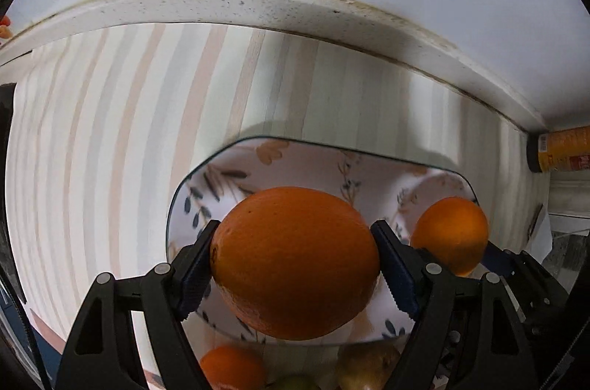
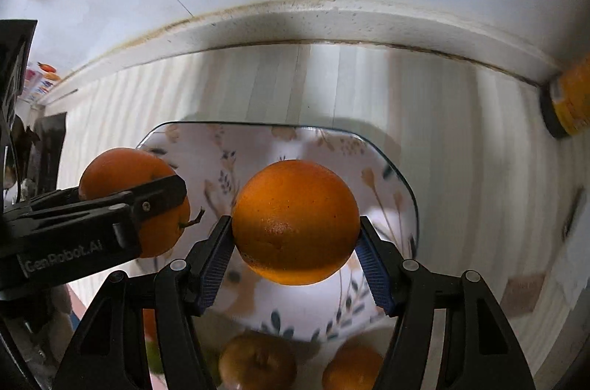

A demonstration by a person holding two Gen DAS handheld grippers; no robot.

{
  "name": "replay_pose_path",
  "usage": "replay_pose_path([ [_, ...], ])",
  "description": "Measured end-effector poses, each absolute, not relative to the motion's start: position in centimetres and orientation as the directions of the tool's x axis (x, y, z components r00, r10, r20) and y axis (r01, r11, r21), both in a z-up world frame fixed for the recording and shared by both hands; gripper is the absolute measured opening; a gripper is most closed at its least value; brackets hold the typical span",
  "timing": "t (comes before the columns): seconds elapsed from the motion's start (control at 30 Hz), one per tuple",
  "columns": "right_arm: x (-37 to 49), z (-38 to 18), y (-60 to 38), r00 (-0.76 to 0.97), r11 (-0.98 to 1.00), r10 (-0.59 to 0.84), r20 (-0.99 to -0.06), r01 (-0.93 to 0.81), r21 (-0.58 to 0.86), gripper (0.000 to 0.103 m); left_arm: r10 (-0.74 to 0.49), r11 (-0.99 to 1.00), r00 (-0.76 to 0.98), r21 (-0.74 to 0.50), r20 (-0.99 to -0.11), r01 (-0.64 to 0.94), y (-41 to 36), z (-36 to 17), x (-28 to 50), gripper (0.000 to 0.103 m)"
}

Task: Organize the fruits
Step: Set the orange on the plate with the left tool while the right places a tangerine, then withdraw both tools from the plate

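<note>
A: What is the left gripper (image 1: pixel 295 264) carrying?

B: Its blue-padded fingers (image 1: pixel 195 275) are clamping a large round orange (image 1: pixel 295 261), one pad pressing on each side, so the fruit is sitting squarely between them and hanging above the near edge of the white rounded-rectangle floral plate (image 1: pixel 295 161).

A: And the right gripper (image 2: pixel 295 239)?

B: It is gripping a second, smaller round orange (image 2: pixel 295 220) the same way, centred between its fingers (image 2: pixel 374 268) over the same plate, just to the right of the left gripper.

A: Anything else nearby?

B: More loose fruits (image 2: pixel 258 362) are lying on the striped tabletop (image 1: pixel 110 132) near the plate's near edge, and an orange-labelled bottle (image 1: pixel 560 150) is lying at the far right by the wall.
</note>
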State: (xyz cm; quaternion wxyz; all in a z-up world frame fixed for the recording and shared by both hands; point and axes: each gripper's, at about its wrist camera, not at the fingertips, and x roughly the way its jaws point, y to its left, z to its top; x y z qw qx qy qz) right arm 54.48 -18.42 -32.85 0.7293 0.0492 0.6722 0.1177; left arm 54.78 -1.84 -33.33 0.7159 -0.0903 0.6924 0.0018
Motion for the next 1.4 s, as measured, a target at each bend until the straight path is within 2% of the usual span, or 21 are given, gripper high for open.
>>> replay_pose_path([
  [0.5, 56.9, -36.8, -17.4, -0.020, 0.970, 0.231, -0.973, -0.067, 0.232, 0.070, -0.084, 0.994, -0.012, -0.083, -0.996, -0.069, -2.9, -35.0, 55.9, 0.080],
  [0.53, 57.0, -36.7, -17.3, -0.023, 0.973, 0.220, -0.975, -0.061, 0.221, 0.075, -0.086, 0.994, -0.016, -0.085, -0.996, -0.067, -3.0, -35.0, 55.8, 0.080],
  [0.57, 56.9, -36.6, -17.4, -0.023, 0.974, 0.219, -0.976, -0.060, 0.220, 0.093, -0.090, 0.994, -0.019, -0.089, -0.996, -0.068, -2.9, -35.1, 55.8, 0.081],
  [0.6, 56.7, -36.4, -17.6, -0.021, 0.973, 0.224, -0.974, -0.058, 0.225, 0.100, -0.087, 0.994, -0.018, -0.086, -0.996, -0.070, -2.9, -35.0, 55.8, 0.083],
  [0.63, 56.7, -36.2, -17.6, -0.022, 0.973, 0.224, -0.974, -0.053, 0.224, 0.100, -0.078, 0.995, -0.005, -0.078, -0.997, -0.066, -2.8, -34.8, 55.7, 0.089],
  [0.7, 56.6, -35.8, -17.6, -0.021, 0.974, 0.218, -0.976, -0.052, 0.218, 0.099, -0.071, 0.995, 0.024, -0.073, -0.997, -0.066, -2.5, -34.0, 55.8, 0.092],
  [1.03, 53.1, -32.1, -18.2, 0.022, 0.991, 0.128, -0.992, -0.048, 0.126, 0.100, -0.032, 0.994, 0.118, -0.044, -0.992, -0.100, -0.4, -29.5, 53.1, 0.092],
  [1.4, 46.5, -25.8, -17.9, 0.156, 0.995, 0.096, -0.983, -0.037, 0.091, 0.100, 0.022, 0.996, 0.284, -0.002, -0.958, -0.084, 1.1, -22.3, 45.1, 0.092],
])
